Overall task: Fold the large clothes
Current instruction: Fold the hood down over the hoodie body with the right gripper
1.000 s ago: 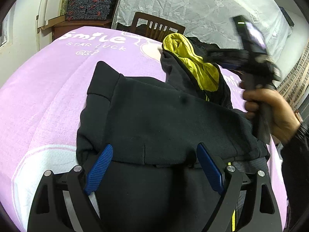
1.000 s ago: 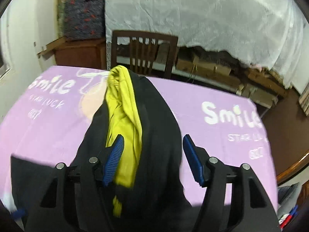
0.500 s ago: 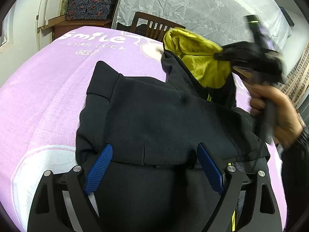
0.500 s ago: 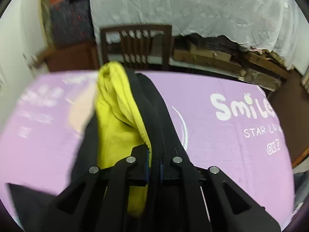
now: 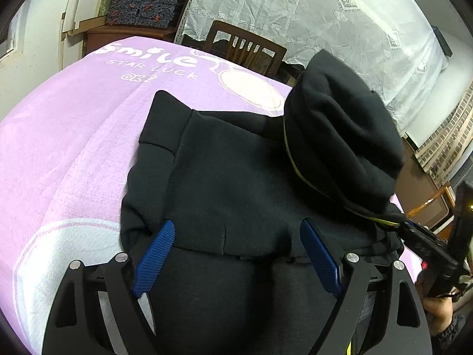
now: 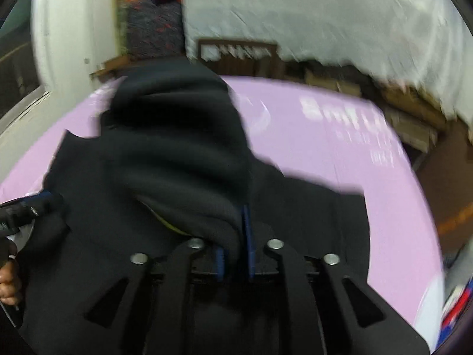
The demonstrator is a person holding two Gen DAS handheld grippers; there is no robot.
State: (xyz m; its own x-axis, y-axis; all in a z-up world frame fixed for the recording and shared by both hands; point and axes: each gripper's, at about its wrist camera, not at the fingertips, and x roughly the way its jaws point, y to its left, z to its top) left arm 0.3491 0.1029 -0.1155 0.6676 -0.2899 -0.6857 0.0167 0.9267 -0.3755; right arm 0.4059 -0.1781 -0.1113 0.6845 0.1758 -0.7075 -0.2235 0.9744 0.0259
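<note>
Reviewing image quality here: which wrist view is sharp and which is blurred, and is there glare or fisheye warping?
Left wrist view: sharp, the black hoodie and the purple blanket print crisp, edges bowed by the fisheye, no strong glare. Right wrist view: motion-smeared, the chair and blanket lettering streaked; only the right gripper, pinching the hood, stays fairly sharp.

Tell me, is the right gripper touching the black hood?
Touching. In the right wrist view the right gripper has the hood bunched between its blue pads, though its jaws are opening. The left wrist view also shows it at the hood's edge.

Left black gripper with blue pads [image 5: 236, 254] gapes wide, while the right gripper [image 6: 235, 245] pinches cloth, jaws easing apart.
</note>
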